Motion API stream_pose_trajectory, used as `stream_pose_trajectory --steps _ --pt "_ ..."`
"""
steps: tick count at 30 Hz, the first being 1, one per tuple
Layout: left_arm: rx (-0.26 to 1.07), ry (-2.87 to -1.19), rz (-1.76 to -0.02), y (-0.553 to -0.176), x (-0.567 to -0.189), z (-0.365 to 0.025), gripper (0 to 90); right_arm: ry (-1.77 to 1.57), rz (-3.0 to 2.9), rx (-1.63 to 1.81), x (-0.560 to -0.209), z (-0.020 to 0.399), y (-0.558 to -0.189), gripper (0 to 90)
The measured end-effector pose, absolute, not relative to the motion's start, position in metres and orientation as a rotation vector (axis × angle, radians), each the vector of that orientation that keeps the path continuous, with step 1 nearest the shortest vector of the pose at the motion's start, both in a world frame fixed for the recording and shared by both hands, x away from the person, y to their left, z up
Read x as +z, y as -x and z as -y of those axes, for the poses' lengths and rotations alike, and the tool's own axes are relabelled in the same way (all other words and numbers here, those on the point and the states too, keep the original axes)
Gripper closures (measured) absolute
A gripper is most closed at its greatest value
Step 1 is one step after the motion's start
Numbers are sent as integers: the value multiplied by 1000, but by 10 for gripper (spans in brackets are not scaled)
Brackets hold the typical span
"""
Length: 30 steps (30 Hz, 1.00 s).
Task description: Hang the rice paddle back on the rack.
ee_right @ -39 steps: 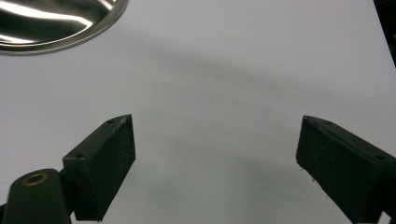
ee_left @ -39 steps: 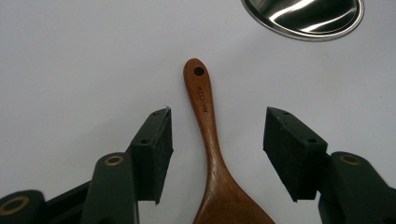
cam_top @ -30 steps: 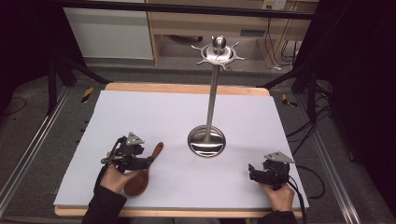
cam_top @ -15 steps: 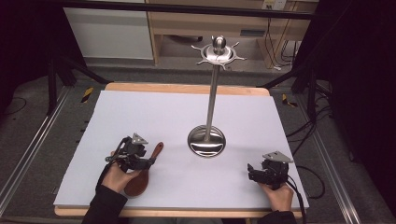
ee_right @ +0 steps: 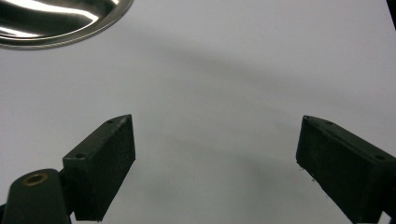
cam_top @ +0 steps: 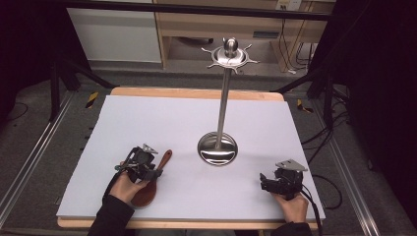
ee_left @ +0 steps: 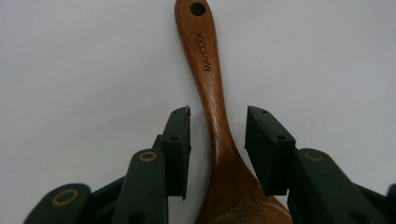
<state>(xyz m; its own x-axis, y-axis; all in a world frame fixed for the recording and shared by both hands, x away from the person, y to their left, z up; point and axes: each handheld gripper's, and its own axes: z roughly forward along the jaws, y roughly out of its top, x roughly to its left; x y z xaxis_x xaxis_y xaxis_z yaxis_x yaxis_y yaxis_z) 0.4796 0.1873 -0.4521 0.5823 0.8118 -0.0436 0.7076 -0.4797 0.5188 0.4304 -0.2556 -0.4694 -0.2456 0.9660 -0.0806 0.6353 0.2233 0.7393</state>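
Jaws of the left gripper [ee_left: 217,135] have just been closing, straddling the neck of the wooden spoon [ee_left: 212,98] without pinching it; spoon lies flat on the white surface [cam_top: 196,118], lower left in the high view. Right gripper [ee_right: 215,158] rests lower right, jaws spread wide.

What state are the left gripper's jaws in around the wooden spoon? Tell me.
Open, just been closing. In the left gripper view the left gripper straddles the wooden spoon, with gaps showing between each jaw and the handle.
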Motion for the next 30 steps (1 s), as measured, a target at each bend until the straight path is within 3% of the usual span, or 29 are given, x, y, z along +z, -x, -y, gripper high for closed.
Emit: stream_pose_trajectory --steps 9,20,30 --pt "253 -2340 -1213 -481 -456 -186 701 -1471 -1967 798 -470 255 -431 121" --pt "221 -2365 -1189 -482 -454 -189 755 -1472 -1976 791 -470 254 -431 121" --pt "228 -2411 -1142 -484 -448 -189 735 -1479 -1976 790 -471 255 -432 120"
